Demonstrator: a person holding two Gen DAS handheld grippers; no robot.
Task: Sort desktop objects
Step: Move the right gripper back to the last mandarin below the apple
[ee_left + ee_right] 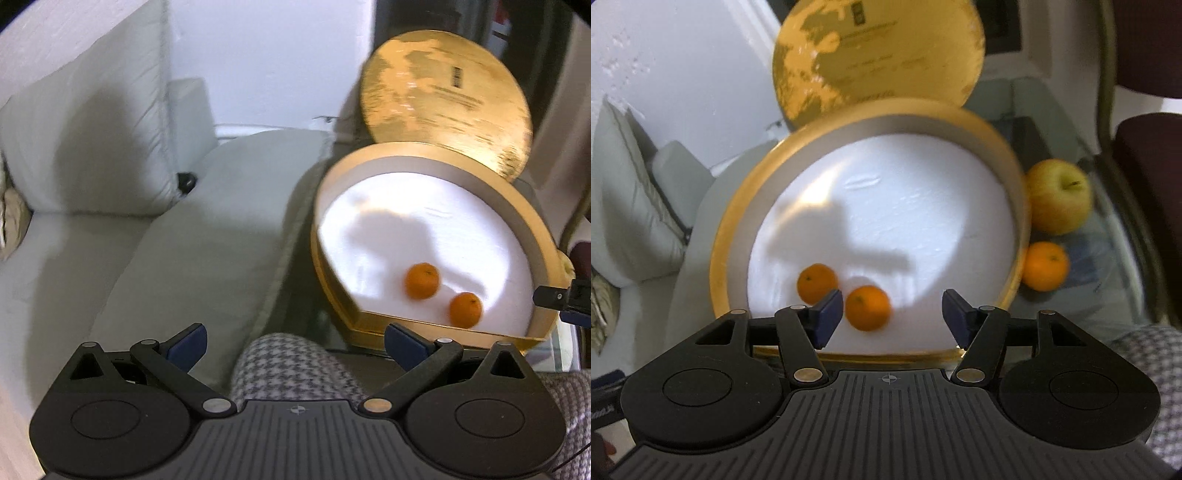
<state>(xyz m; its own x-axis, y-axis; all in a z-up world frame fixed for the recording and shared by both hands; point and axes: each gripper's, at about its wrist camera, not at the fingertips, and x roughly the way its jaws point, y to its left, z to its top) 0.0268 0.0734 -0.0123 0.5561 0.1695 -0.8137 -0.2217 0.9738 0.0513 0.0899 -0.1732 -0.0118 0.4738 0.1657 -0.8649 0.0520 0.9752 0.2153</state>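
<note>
A round gold box (720, 251) with a white floor holds two small oranges (817, 282) (868, 307) near its front wall. Its gold lid (879, 55) leans upright behind it. My right gripper (892, 317) hovers open above the box's front; the nearer orange lies on the floor below its left pad, untouched. Outside the box to the right sit a yellow apple (1058, 195) and a third orange (1044, 266). In the left wrist view my left gripper (293, 345) is open and empty, left of the box (524, 218), whose two oranges (423, 280) (466, 309) show.
The box stands on a glass table (1108, 258). A pale grey sofa (166, 229) with cushions lies left of it. A knee in houndstooth cloth (291, 365) sits under the left gripper. Dark red chairs (1145, 155) stand at the right.
</note>
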